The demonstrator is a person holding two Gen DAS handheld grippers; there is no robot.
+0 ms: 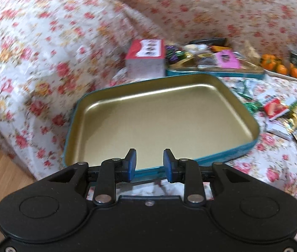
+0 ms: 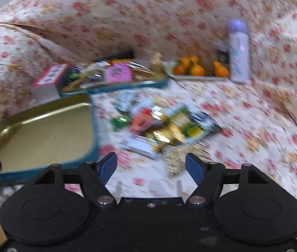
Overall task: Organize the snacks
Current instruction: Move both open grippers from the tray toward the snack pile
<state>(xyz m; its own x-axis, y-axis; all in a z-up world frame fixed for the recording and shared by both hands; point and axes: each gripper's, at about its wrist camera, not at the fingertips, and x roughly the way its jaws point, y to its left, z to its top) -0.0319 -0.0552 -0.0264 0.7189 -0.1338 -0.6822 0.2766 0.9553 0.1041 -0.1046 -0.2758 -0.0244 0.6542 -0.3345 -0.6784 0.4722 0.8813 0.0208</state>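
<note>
**Snack sorting: empty tin staged, packets loose**

Floral bedding [image 1: 43,63] covers the whole surface. Left wrist view: left tongs [image 1: 149,163] released, hovering at the near rim of the empty gold tin [image 1: 159,121], apparently staged as the receiving container; a filled tin [image 1: 211,71] sits behind.

Right wrist view: right tongs [image 2: 151,168] spread, empty, facing the loose snack packets [image 2: 165,124] just beside the tin, likely next for collection.
</note>
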